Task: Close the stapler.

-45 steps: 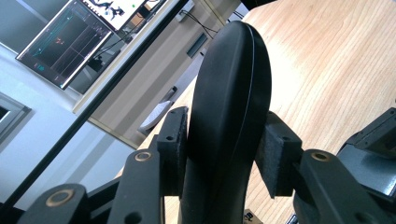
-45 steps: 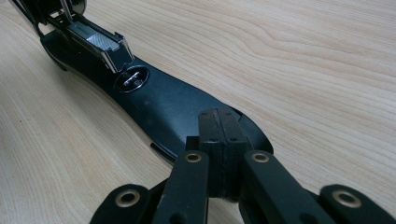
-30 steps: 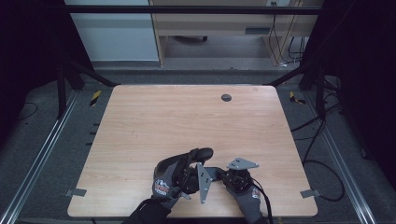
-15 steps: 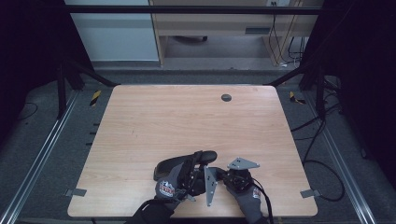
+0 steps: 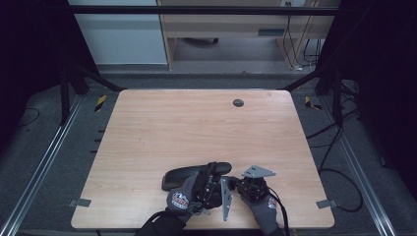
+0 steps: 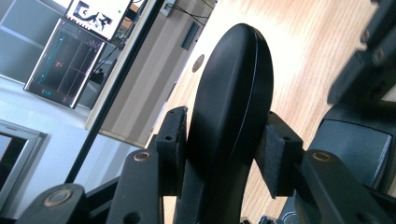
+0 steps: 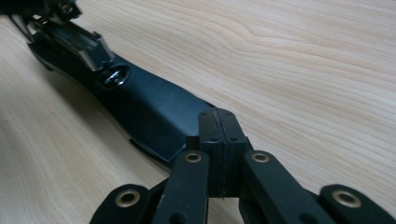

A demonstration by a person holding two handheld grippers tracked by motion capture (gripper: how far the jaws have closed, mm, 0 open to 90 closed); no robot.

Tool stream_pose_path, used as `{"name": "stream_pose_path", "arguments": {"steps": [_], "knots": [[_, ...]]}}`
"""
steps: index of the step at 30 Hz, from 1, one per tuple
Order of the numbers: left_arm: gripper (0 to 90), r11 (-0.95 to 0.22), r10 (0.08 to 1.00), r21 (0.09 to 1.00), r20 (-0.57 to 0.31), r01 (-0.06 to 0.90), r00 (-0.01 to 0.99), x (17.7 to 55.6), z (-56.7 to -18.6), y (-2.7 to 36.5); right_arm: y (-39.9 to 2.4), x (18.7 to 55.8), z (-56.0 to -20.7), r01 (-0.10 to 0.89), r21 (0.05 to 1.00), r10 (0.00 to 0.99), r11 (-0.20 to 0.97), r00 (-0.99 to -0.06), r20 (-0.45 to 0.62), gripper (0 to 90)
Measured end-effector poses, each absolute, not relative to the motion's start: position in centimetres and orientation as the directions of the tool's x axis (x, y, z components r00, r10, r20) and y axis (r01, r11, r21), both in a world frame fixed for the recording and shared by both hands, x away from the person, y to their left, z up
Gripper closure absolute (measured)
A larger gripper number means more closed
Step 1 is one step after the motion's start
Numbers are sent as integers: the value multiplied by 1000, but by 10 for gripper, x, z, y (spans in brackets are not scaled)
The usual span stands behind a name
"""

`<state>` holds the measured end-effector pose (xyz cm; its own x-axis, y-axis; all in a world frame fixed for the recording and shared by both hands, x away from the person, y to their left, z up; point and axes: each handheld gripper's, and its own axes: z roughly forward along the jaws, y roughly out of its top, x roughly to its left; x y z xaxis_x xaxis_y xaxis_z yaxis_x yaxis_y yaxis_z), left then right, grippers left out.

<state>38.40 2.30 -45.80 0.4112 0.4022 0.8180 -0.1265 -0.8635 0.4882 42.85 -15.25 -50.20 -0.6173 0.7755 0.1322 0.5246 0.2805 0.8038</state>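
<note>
Left gripper [image 6: 224, 154] pinching a long black curved plastic case [image 6: 229, 107] above the wooden table [image 5: 196, 128], right gripper [image 7: 219, 140] pressed together just beside it

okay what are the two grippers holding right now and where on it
The left gripper clamps the black case across its narrow sides, near one end. The right gripper is shut with nothing between its jaws.

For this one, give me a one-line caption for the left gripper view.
Left gripper clamps a black case on edge above the wooden table.
</note>
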Motion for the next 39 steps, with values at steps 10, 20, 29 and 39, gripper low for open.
{"name": "stream_pose_path", "arguments": {"steps": [10, 20, 29, 39], "knots": [[562, -888, 355, 440, 840, -133, 411, 384, -467, 17, -164, 431, -501, 522, 812, 795, 262, -594, 126, 900], [556, -904, 319, 406, 851, -136, 417, 384, -473, 14, -174, 431, -499, 528, 815, 813, 239, -568, 130, 900], [531, -898, 323, 420, 831, -132, 452, 385, -471, 14, -179, 432, -499, 532, 815, 825, 228, -550, 129, 893], [393, -844, 384, 519, 760, -135, 524, 377, -451, 18, -182, 432, -498, 513, 829, 827, 221, -549, 119, 795]]}}
